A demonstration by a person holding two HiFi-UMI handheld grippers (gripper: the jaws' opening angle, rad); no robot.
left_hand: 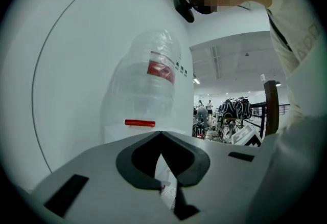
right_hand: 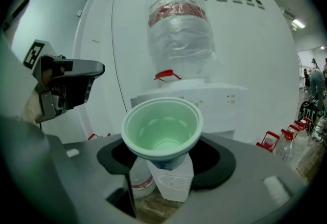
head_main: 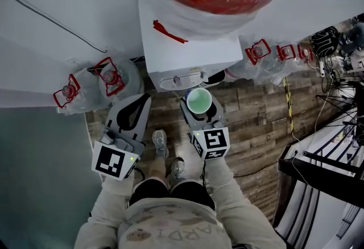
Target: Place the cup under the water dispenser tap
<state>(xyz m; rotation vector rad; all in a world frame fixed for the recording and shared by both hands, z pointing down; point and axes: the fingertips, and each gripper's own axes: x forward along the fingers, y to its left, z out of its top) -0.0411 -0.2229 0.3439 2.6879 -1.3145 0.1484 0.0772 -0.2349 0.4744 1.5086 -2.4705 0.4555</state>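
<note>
Our right gripper (head_main: 200, 110) has its fingers clamped on the green cup (head_main: 199, 100), upright, just in front of the white water dispenser (head_main: 187, 52), below its big bottle (right_hand: 179, 28); our left gripper (head_main: 135, 112) hangs alongside, fingers closed on nothing

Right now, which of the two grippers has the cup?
The right gripper: its jaws clamp the green cup, while the left gripper is shut on nothing.
</note>
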